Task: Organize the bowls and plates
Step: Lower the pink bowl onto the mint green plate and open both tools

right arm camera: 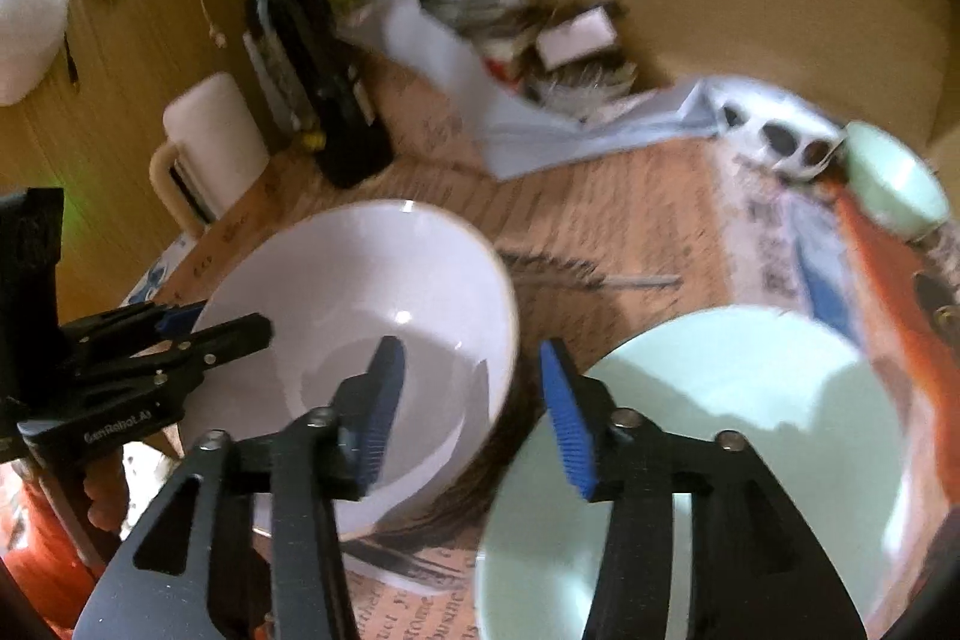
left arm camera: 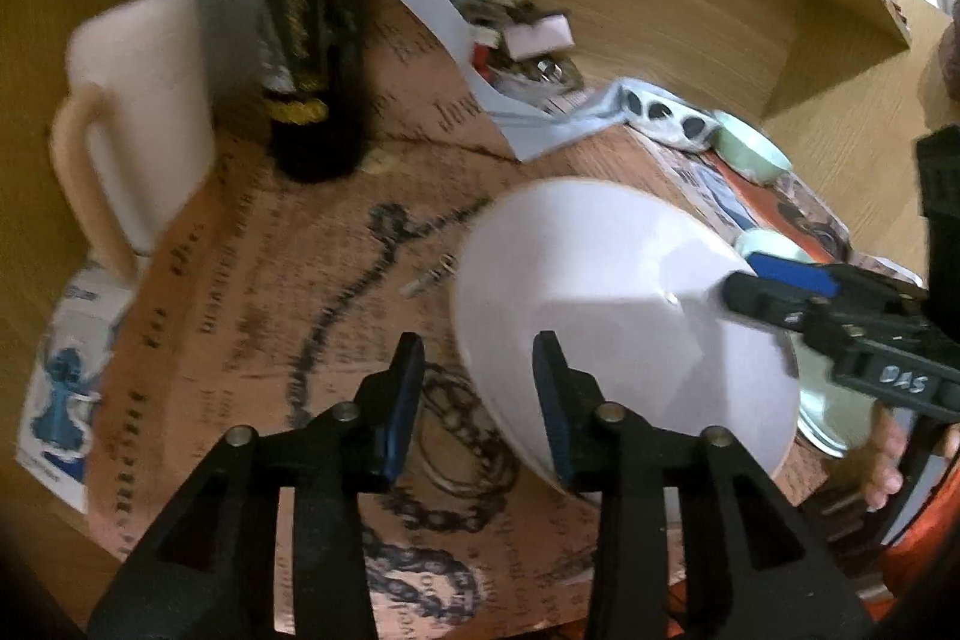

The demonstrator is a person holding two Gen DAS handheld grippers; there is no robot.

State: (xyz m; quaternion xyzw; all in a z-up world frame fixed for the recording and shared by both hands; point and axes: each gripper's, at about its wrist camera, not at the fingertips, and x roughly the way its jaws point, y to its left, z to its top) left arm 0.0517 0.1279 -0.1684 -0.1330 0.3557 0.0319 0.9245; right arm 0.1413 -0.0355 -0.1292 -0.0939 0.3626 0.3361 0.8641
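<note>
The large white ceramic bowl (right arm camera: 360,340) stands upright on the printed paper table cover (left arm camera: 288,280), and both tools are at its rim. The left gripper (left arm camera: 480,400) stands partly open: its right finger lies against the bowl's outer wall, the left one is free, and nothing is pinched. The right gripper (right arm camera: 468,412) is also partly open — its left finger hangs inside the bowl, its right finger over the pale green plate (right arm camera: 720,430) just beside. Whether the pads touch the rim I cannot tell.

So the bowl seems already set down, not held. Two small mint-green bowls (right arm camera: 894,184) remain well beyond the right fingers — judging from this, the sorting is only partly done.
</note>
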